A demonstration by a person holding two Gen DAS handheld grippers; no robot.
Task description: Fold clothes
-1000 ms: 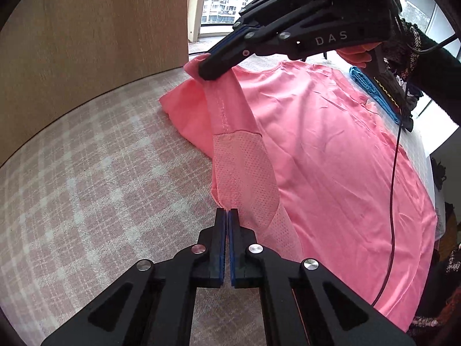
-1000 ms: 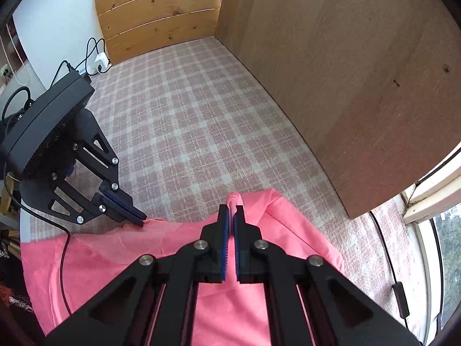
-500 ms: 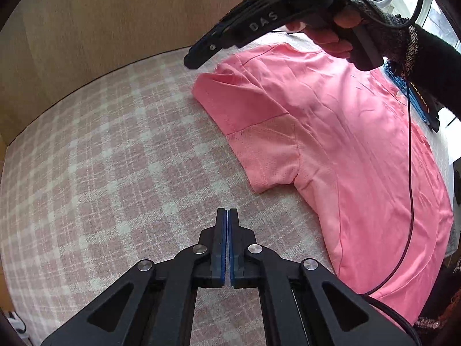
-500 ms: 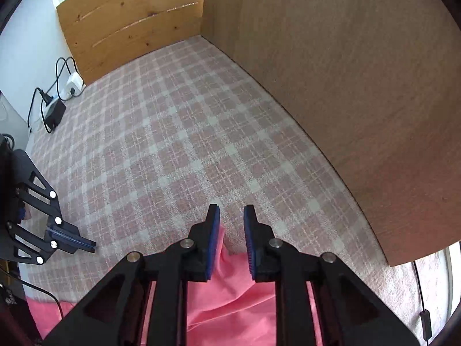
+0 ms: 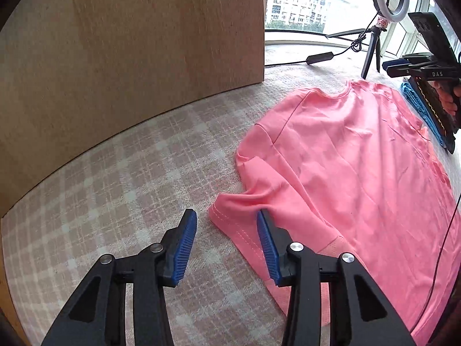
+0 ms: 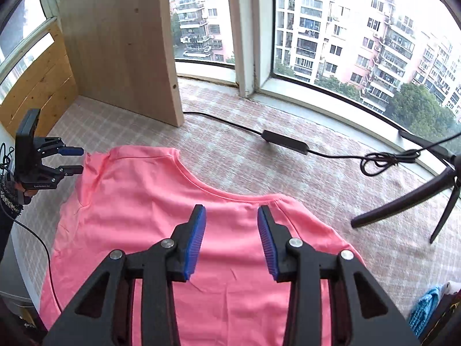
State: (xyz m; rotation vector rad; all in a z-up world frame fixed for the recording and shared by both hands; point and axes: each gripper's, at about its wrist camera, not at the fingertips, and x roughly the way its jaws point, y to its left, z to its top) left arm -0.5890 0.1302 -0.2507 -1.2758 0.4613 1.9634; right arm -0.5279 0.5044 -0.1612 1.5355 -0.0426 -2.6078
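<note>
Both tools have let go since a second ago, left tool (image 5: pixel 226 243) and right tool (image 6: pixel 230 239) now gaping empty, so the pink shirt (image 5: pixel 345 155) lies spread (sleeve rumpled) just ahead on the checked surface (image 5: pixel 115 190), awaiting another grip.
</note>
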